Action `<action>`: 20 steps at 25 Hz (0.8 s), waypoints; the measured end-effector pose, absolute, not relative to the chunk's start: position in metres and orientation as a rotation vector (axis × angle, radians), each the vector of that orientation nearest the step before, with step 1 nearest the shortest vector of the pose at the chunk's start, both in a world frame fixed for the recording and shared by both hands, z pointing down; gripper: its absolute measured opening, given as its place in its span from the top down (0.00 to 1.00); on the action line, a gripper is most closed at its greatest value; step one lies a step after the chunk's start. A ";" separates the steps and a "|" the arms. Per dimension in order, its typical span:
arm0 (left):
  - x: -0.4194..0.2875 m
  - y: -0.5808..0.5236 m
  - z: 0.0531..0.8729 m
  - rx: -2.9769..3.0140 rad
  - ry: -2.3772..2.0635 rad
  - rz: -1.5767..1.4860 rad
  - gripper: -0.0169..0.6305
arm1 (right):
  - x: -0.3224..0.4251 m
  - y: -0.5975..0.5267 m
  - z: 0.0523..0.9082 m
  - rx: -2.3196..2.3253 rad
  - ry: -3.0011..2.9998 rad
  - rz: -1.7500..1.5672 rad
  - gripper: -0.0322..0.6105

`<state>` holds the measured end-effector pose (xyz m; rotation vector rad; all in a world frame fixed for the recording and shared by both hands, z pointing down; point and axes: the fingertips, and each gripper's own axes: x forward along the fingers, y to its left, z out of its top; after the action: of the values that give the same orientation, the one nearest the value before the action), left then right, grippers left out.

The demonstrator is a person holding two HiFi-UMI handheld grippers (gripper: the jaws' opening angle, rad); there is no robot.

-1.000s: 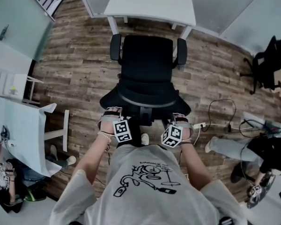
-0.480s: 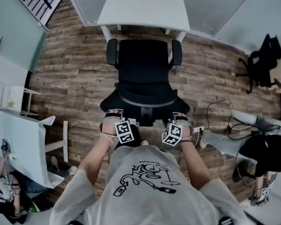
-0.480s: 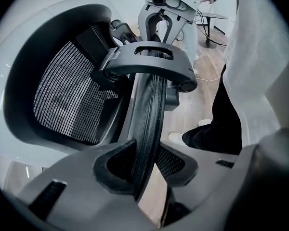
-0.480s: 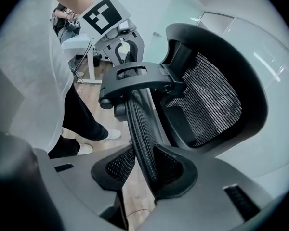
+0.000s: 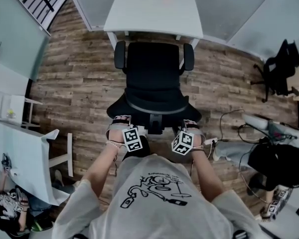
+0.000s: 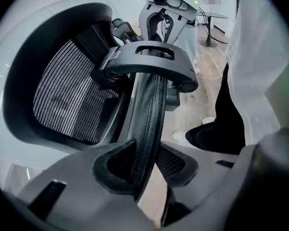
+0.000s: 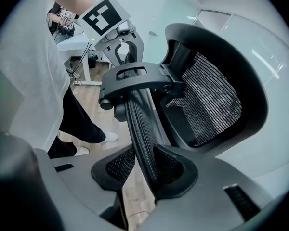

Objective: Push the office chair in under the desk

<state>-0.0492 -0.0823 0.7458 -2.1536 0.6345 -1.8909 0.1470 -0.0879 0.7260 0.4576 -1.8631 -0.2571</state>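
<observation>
A black office chair [image 5: 153, 68] faces a white desk [image 5: 154, 15] at the top of the head view, its seat front at the desk's near edge. I stand behind it. My left gripper [image 5: 120, 127] and right gripper [image 5: 192, 128] are at the two ends of the backrest's top rim. In the left gripper view, my left gripper [image 6: 144, 172] is shut on the thin mesh rim [image 6: 149, 124]. The right gripper view shows my right gripper [image 7: 144, 170] pressing the same rim [image 7: 140, 124] between its pads. The mesh headrest [image 7: 207, 105] rises beyond the rim.
A second white desk [image 5: 25, 153] stands at the left. Another black chair [image 5: 279, 68] is at the far right. Cables [image 5: 234, 121] lie on the wood floor right of me, near a seated person [image 5: 274, 163]. Glass walls run behind the desk.
The chair has rolled toward the desk and I have followed it. The desk shows more fully in the head view. Both grippers keep their hold on the rim.
</observation>
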 end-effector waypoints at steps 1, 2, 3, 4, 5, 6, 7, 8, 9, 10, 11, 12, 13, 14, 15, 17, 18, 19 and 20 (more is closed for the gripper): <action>-0.051 -0.087 0.746 -2.153 0.632 -1.885 0.78 | 0.145 -0.092 0.726 0.461 -1.861 -0.250 0.72; -0.052 -0.091 0.746 -2.154 0.630 -1.880 0.78 | 0.144 -0.095 0.726 0.463 -1.859 -0.242 0.72; -0.054 -0.095 0.746 -2.156 0.627 -1.875 0.78 | 0.142 -0.099 0.725 0.465 -1.858 -0.236 0.72; -0.056 -0.099 0.746 -2.157 0.625 -1.872 0.78 | 0.139 -0.103 0.725 0.467 -1.856 -0.232 0.72; -0.059 -0.103 0.747 -2.157 0.623 -1.871 0.78 | 0.137 -0.106 0.726 0.470 -1.854 -0.228 0.72; -0.061 -0.107 0.747 -2.156 0.621 -1.871 0.78 | 0.135 -0.110 0.726 0.473 -1.854 -0.226 0.72; -0.063 -0.111 0.748 -2.155 0.619 -1.873 0.78 | 0.133 -0.113 0.727 0.476 -1.853 -0.223 0.72; -0.065 -0.115 0.748 -2.156 0.616 -1.874 0.78 | 0.131 -0.116 0.728 0.478 -1.853 -0.221 0.72; -0.066 -0.118 0.747 -2.156 0.614 -1.875 0.78 | 0.129 -0.118 0.727 0.479 -1.853 -0.220 0.72; -0.067 -0.121 0.747 -2.157 0.613 -1.876 0.78 | 0.128 -0.121 0.726 0.481 -1.853 -0.220 0.72; -0.068 -0.124 0.746 -2.157 0.611 -1.877 0.78 | 0.127 -0.124 0.725 0.483 -1.853 -0.219 0.72; -0.069 -0.127 0.746 -2.156 0.610 -1.877 0.78 | 0.127 -0.127 0.725 0.485 -1.853 -0.216 0.72; -0.069 -0.130 0.746 -2.155 0.608 -1.877 0.78 | 0.126 -0.129 0.725 0.486 -1.853 -0.213 0.72; -0.070 -0.133 0.746 -2.154 0.606 -1.875 0.78 | 0.126 -0.132 0.726 0.487 -1.853 -0.209 0.72; -0.070 -0.136 0.746 -2.153 0.604 -1.872 0.78 | 0.126 -0.135 0.726 0.489 -1.852 -0.205 0.72; -0.071 -0.142 0.745 -2.154 0.603 -1.863 0.78 | 0.125 -0.141 0.726 0.493 -1.849 -0.199 0.72; -0.071 -0.146 0.745 -2.155 0.602 -1.860 0.78 | 0.124 -0.145 0.726 0.494 -1.847 -0.196 0.72; -0.072 -0.149 0.744 -2.156 0.600 -1.858 0.78 | 0.123 -0.148 0.726 0.496 -1.845 -0.193 0.72; -0.073 -0.152 0.744 -2.156 0.598 -1.857 0.78 | 0.122 -0.151 0.726 0.497 -1.843 -0.189 0.72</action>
<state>-0.0735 -0.1523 0.7442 -2.1563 0.5981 -1.8574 0.1218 -0.1512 0.7264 0.4973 -1.8431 -0.1890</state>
